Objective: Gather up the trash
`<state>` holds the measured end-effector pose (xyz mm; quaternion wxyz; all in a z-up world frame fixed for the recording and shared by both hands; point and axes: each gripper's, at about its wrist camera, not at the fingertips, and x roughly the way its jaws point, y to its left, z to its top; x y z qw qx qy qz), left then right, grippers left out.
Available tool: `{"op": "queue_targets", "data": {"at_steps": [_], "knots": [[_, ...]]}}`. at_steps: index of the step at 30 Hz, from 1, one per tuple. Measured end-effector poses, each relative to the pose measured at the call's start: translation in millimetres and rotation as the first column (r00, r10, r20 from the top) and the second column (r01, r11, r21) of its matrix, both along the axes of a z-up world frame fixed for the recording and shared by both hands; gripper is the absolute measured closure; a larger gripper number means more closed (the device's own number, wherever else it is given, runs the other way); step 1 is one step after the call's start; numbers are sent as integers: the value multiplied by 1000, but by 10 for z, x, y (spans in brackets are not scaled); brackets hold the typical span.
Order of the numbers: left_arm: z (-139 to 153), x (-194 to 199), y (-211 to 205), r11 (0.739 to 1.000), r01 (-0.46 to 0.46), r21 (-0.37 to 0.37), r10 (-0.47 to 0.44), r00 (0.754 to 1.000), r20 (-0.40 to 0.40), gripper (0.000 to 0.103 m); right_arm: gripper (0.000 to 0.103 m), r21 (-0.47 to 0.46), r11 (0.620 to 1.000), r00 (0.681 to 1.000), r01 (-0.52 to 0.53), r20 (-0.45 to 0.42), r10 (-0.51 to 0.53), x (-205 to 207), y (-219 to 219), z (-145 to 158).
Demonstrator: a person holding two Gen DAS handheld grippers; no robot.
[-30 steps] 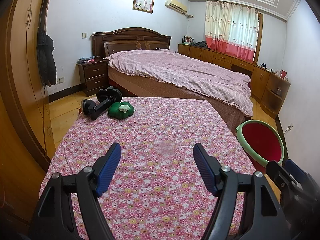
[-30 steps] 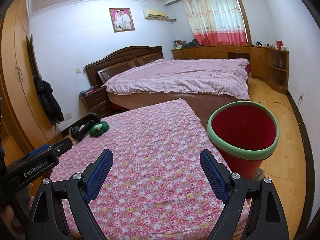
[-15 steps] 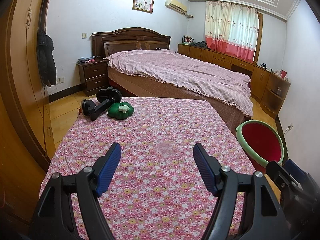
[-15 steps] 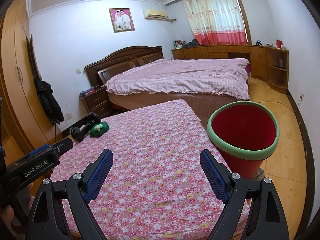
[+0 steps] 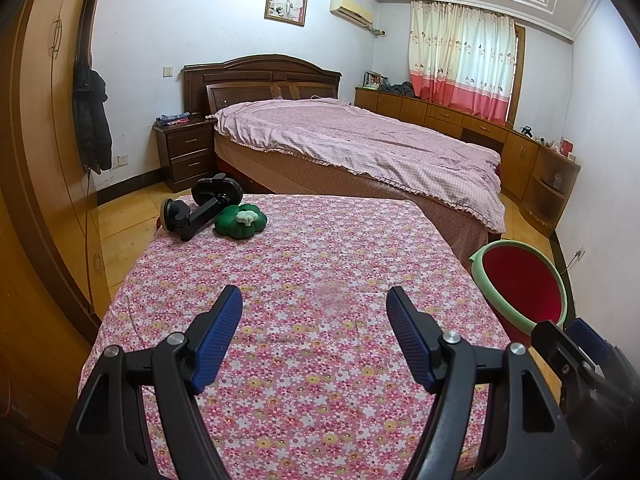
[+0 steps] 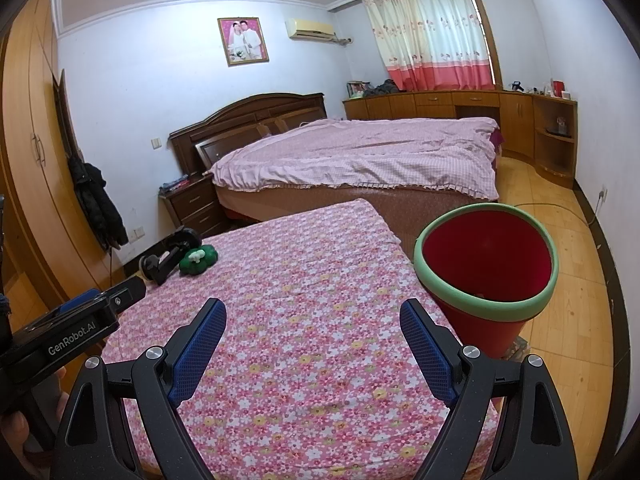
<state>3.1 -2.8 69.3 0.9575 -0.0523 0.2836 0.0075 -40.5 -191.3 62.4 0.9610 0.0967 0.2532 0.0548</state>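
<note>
A table under a pink flowered cloth fills the foreground of both views. At its far left corner lie a green flower-shaped object with a white centre and a black clamp-like holder beside it. A red bin with a green rim stands off the table's right side. My left gripper hovers open over the near part of the cloth, nothing between its blue pads. My right gripper is open too, empty, just left of the bin.
A bed with a pink cover stands behind the table, a dark nightstand at its left. A wooden wardrobe with a hanging black coat lines the left wall. Low wooden cabinets run under the curtained window.
</note>
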Motion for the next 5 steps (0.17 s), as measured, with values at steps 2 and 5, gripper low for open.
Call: {"op": "queue_targets", "data": {"at_steps": [2,5], "knots": [[-3,1,-2,1000,2,0,-2,1000,-2,29,14,1,1000,1000,0,-1,0,2,1,3],[-4,6,-7,1000,1,5,-1,1000,-3,29,14,1,1000,1000,1,-1,-1,11,-1,6]]}}
